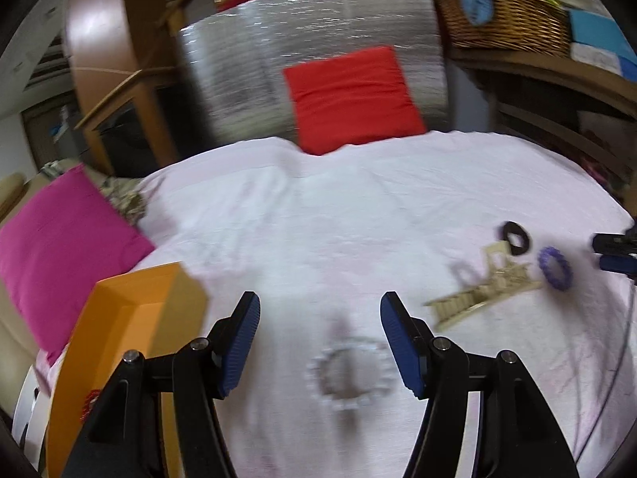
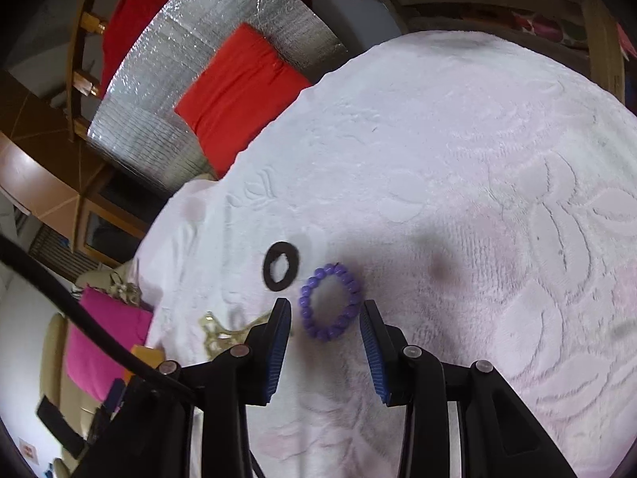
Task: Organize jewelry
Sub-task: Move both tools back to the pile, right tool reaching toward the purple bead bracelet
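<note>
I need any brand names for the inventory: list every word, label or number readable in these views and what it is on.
No readable text in either view.
Orange box: red marking low on its side, too blurred to read.
White object at the lower left edge: small red mark, too small to read.

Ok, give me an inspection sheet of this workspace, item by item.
Surface: white embossed bedspread, wrinkled.
Job's things: purple bead bracelet, black ring, gold necklace piece, white bead bracelet, orange box at the left.
Clutter: red cushion, pink cushion.
Grippers: left gripper open above the white bead bracelet; right gripper open, the purple bead bracelet just ahead of it.
Cables: black cable beside the right gripper.
Surroundings: silver foil panel, wicker basket, wooden furniture.
</note>
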